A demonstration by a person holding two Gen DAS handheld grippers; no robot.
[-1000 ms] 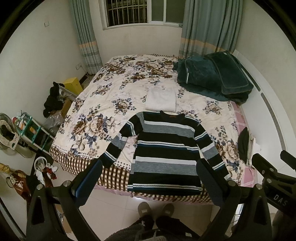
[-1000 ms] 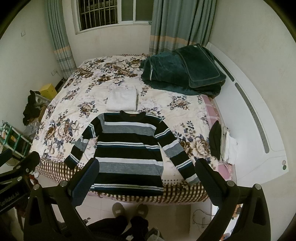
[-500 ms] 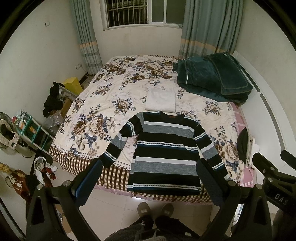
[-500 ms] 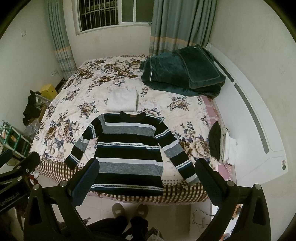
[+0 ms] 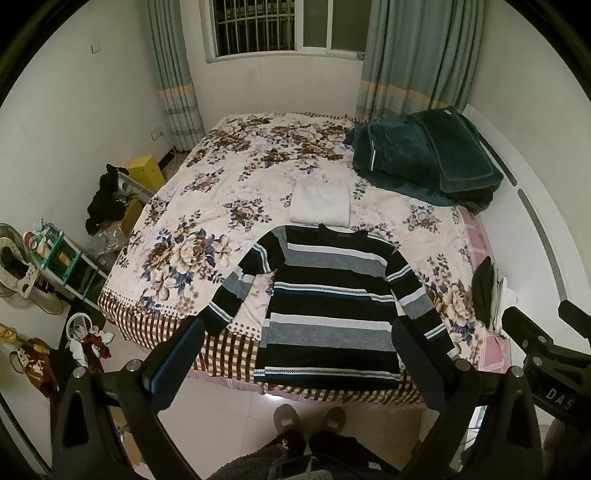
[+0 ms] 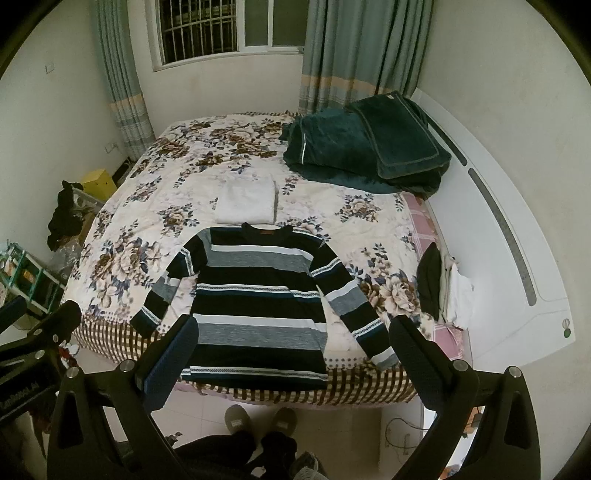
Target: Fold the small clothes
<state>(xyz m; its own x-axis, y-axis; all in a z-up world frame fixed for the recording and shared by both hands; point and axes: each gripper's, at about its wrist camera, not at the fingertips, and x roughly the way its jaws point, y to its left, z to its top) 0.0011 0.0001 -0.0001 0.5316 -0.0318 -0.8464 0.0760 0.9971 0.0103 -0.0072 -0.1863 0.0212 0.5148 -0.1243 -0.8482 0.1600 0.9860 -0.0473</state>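
both cameras are looking down from high up by the foot of the bed [image 5: 173, 206], far back, facing the window [image 5: 280, 27]. the left one is sitting more to the left. both are sharing the striped sweater [image 6: 255, 299] and the person's slippers [image 6: 258, 417].

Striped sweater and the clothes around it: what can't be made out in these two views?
- Striped sweater: the left gripper finger covers its right cuff in the left wrist view; in the right wrist view the right gripper finger overlaps the hem's left corner.
- White folded item: too plain and far to identify.
- Dark and white pile at the bed's right edge: bunched, garment types unclear.
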